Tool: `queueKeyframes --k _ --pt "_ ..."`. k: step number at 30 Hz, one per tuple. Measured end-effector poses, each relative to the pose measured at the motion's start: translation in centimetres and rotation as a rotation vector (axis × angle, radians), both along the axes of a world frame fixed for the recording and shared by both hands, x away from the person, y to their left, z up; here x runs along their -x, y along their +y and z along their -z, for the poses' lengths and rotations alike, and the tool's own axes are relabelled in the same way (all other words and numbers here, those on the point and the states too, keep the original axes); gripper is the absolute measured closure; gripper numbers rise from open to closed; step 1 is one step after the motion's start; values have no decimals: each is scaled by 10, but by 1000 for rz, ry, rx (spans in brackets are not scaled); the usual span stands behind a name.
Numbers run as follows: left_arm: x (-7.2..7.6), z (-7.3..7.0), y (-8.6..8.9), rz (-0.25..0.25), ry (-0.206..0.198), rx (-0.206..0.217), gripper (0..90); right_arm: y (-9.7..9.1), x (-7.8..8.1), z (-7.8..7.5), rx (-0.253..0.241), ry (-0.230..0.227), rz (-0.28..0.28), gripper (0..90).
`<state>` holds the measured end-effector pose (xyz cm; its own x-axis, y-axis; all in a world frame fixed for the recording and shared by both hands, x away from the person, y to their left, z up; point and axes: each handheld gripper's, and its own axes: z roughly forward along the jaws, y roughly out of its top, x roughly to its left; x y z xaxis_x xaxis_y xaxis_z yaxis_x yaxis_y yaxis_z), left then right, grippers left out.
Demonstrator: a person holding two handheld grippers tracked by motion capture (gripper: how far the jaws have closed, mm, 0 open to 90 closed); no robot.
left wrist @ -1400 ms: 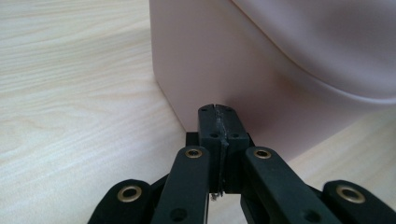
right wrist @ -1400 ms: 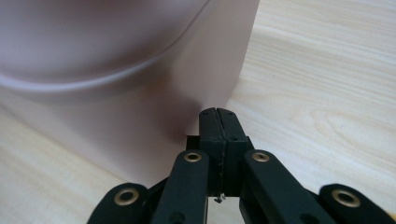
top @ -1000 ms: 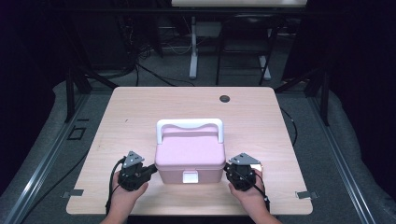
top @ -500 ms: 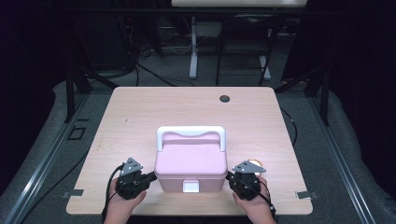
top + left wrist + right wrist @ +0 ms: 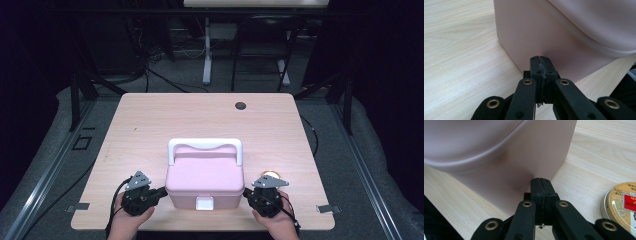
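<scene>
A pink box [image 5: 205, 177] with a white handle [image 5: 205, 146] and a white front latch [image 5: 204, 203] stands near the front edge of the wooden table [image 5: 200, 117]. My left gripper [image 5: 162, 191] is shut, and its tips press the box's left side wall [image 5: 524, 37]. My right gripper [image 5: 246, 192] is shut too, its tips against the box's right side wall [image 5: 524, 162]. Nothing sits between either pair of jaws. A round gold tin [image 5: 270, 175] with a red label [image 5: 624, 201] lies on the table just right of the box, beside my right gripper.
A small dark round disc [image 5: 241, 105] sits near the table's far edge. Dark floor, cables and stand legs [image 5: 207, 55] lie beyond the table. Metal rails [image 5: 45, 175] run along both sides.
The pink box has slid toward the table's front edge between my two grippers, and both hands have drawn back with it. The gold tin has come into sight at the right.
</scene>
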<state>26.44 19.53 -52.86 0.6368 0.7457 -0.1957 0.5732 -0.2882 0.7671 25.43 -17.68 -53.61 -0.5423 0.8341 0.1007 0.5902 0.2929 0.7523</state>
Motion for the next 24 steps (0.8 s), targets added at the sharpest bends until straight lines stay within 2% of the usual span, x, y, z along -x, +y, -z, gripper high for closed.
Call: queueKeyframes --k 3,5,8,11,12,15,18,24 --pt "-3 1 3 14 21 24 894 -1 -1 0 9 0 -13 896" --pt "-4 1 5 10 27 33 850 -1 -1 0 6 0 -15 888" --pt "-6 1 9 9 45 68 827 -4 -4 1 0 1 -14 845" --pt "-6 -3 12 4 26 61 780 -7 -6 -1 -16 9 -15 811" --pt "-7 -5 14 2 16 53 728 -11 -8 -5 -13 8 -18 763" --pt "-8 -12 19 -12 0 39 688 -16 -10 -10 -21 5 -19 733" --pt "-10 -19 24 -18 -5 48 625 -24 -12 -23 -44 6 -25 669" --pt "-14 -34 27 -15 -9 55 577 -30 -15 -37 -42 -16 -37 608"
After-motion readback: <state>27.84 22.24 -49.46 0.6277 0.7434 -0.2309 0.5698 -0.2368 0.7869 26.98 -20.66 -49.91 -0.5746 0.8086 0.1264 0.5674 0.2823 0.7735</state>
